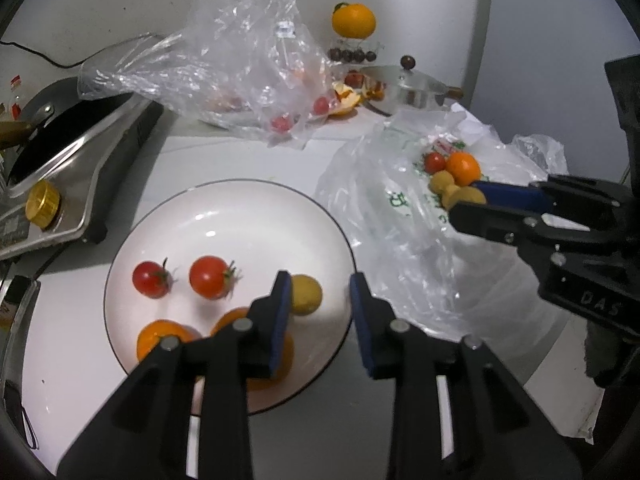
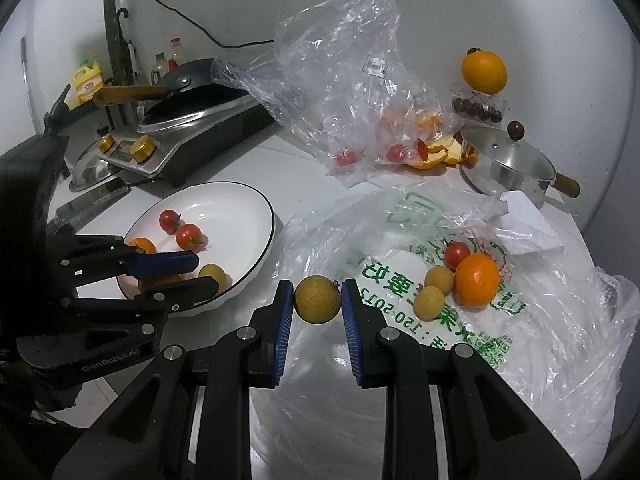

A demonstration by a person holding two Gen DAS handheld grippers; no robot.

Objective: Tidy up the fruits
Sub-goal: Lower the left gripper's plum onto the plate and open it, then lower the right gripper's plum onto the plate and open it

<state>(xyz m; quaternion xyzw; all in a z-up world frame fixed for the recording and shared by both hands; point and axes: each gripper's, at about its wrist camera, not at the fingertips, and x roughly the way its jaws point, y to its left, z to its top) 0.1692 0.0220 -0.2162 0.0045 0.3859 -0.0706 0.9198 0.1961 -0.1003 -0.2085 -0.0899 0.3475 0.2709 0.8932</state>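
Yellow-brown, a small round fruit [image 2: 318,299] sits clenched in the right hand-held gripper [image 2: 318,300] above the plastic bag [image 2: 520,340], while the left hand-held gripper [image 1: 320,300] hangs released and empty over the white plate [image 1: 224,216] on the bench [image 1: 240,156].

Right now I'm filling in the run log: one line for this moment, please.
left gripper: open over plate, nothing held | right gripper: shut on longan above bag | next, likely: carry longan to plate

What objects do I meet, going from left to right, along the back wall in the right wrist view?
Yellow detergent bottle → black wok → clear plastic bag → orange → steel pot.
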